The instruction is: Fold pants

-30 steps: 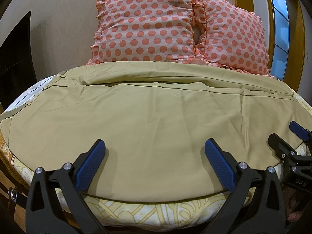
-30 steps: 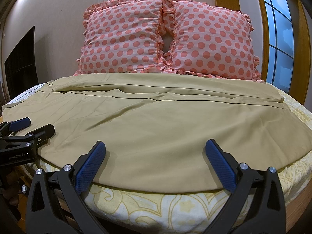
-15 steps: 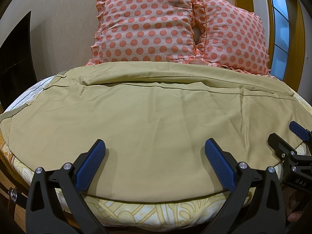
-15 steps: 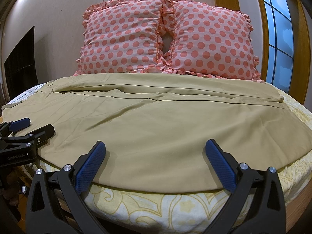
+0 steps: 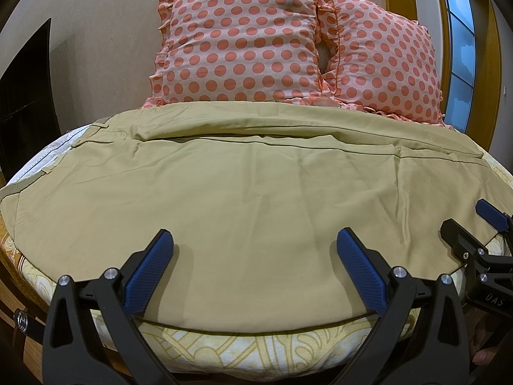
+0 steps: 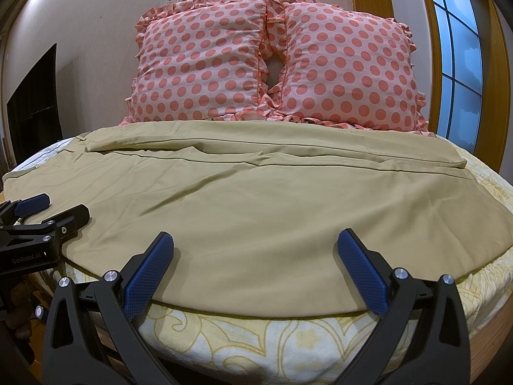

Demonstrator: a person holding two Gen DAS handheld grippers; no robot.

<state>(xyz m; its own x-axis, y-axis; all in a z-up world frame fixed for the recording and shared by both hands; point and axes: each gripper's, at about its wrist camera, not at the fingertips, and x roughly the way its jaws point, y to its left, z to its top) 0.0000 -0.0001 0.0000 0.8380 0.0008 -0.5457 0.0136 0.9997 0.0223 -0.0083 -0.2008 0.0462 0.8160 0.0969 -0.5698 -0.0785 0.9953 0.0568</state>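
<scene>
Khaki pants [image 5: 250, 192] lie spread flat across the bed, waistband at the left, leg hems at the right; they also show in the right wrist view [image 6: 263, 211]. One leg lies folded along the far side near the pillows. My left gripper [image 5: 253, 247] is open and empty, hovering over the near edge of the pants. My right gripper [image 6: 255, 247] is open and empty over the near edge further right. Each gripper shows in the other's view: the right gripper [image 5: 474, 221] at the right edge, the left gripper [image 6: 54, 207] at the left edge.
Two pink polka-dot pillows [image 5: 237, 45] [image 6: 346, 64] lean on the wall behind the pants. A yellow patterned bedsheet [image 6: 256, 337] covers the bed's near edge. A window [image 6: 458, 64] is at the right, a dark panel [image 5: 25, 102] at the left.
</scene>
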